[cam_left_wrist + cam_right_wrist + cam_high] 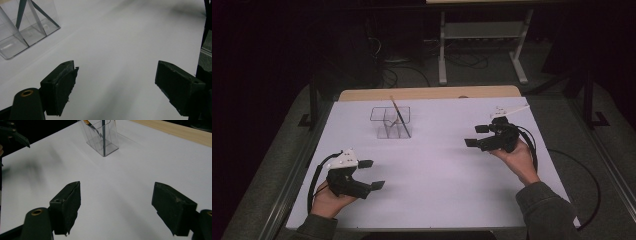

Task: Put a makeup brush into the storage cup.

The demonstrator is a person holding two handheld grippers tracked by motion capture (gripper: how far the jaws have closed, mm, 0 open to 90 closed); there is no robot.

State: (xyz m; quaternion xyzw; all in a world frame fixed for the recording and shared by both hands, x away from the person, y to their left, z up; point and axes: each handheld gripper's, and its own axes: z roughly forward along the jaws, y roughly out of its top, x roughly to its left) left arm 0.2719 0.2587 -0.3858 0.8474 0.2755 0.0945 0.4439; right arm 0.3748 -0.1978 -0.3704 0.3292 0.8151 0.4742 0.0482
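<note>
A clear plastic holder (391, 121) with compartments stands on the white table (437, 170), toward the back and left of centre. A thin pencil-like stick (397, 113) leans upright in it. The same clear holder (25, 25) sits at the upper left of the left gripper view and at the top of the right gripper view (101, 136). My left gripper (372, 174) hovers at the front left, open and empty. My right gripper (475, 136) is held at the right, open and empty, pointing left toward the holder. Each is well apart from the holder.
A wooden strip (427, 93) runs along the table's far edge. Beyond it stands a white-legged frame (482, 45) with cables on the dark floor. A black cable (584, 180) loops off the table's right side.
</note>
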